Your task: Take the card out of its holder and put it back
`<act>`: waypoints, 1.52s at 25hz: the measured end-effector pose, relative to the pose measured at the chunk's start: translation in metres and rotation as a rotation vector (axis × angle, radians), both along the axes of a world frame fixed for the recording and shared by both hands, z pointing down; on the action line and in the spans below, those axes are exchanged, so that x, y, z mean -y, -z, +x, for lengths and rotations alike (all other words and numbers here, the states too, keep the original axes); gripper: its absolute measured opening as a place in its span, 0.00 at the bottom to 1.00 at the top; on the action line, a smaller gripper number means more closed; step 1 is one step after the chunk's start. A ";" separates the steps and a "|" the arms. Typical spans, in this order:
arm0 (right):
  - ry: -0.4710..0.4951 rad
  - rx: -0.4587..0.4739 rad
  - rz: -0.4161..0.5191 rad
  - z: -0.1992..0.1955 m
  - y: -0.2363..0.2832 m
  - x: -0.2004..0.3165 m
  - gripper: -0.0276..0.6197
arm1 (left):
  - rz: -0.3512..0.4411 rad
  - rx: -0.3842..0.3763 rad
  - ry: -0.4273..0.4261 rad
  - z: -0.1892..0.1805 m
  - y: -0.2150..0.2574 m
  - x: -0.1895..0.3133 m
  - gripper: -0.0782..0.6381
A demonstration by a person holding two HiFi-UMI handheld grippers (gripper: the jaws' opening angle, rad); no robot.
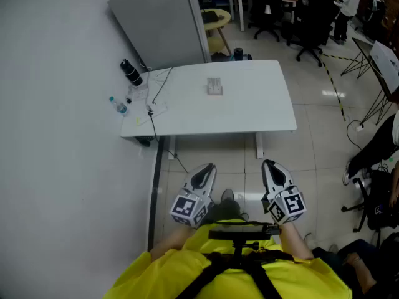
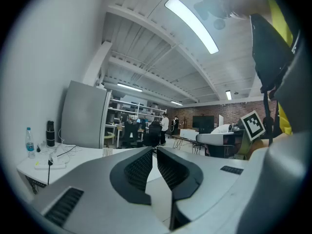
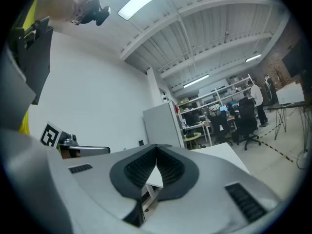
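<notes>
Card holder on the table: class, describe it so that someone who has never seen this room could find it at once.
Find the white table standing against the wall. The card holder is the small pale rectangle lying alone around the middle of the tabletop, towards the far edge. The black bottle, water bottle and cables all crowd the left end.

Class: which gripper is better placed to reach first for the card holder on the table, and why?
Left, marginally. The card holder lies nearly straight ahead of the left gripper; the right gripper sits further aside. Both are shut, empty and short of the table.
</notes>
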State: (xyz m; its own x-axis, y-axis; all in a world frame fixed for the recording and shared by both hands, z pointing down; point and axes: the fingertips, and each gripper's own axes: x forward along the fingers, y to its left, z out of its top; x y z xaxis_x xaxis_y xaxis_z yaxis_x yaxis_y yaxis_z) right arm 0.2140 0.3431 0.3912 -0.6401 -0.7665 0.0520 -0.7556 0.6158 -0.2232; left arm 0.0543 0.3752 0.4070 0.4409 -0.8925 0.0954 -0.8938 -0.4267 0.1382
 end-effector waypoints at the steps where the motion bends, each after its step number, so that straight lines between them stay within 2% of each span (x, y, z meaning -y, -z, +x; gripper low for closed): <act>1: 0.000 0.006 -0.003 -0.002 0.002 0.005 0.05 | -0.002 0.004 0.001 0.000 0.003 0.006 0.15; 8: 0.034 -0.012 -0.009 -0.017 -0.008 0.038 0.05 | 0.029 -0.006 0.012 -0.011 0.009 0.045 0.15; 14: 0.023 -0.033 -0.047 -0.034 -0.020 0.083 0.05 | -0.031 -0.002 0.058 -0.044 -0.017 0.090 0.15; 16: 0.018 -0.039 -0.062 -0.044 -0.024 0.104 0.05 | -0.039 -0.008 0.054 -0.055 -0.021 0.116 0.15; 20: 0.038 -0.071 -0.057 -0.080 -0.025 0.170 0.05 | 0.043 -0.016 0.048 -0.082 0.000 0.182 0.15; 23: 0.046 -0.067 -0.040 -0.117 -0.010 0.218 0.05 | 0.049 -0.017 0.054 -0.116 0.012 0.224 0.15; 26: 0.047 -0.064 -0.005 -0.150 0.008 0.265 0.05 | 0.047 0.017 0.028 -0.145 0.022 0.266 0.16; 27: 0.044 -0.064 -0.001 -0.159 0.010 0.279 0.05 | 0.052 0.027 0.017 -0.154 0.026 0.279 0.21; 31: 0.015 -0.044 -0.011 -0.189 0.010 0.323 0.05 | 0.064 0.056 -0.019 -0.184 0.031 0.326 0.22; 38: -0.027 -0.066 -0.065 -0.195 -0.006 0.366 0.05 | -0.012 0.090 -0.085 -0.192 0.003 0.394 0.22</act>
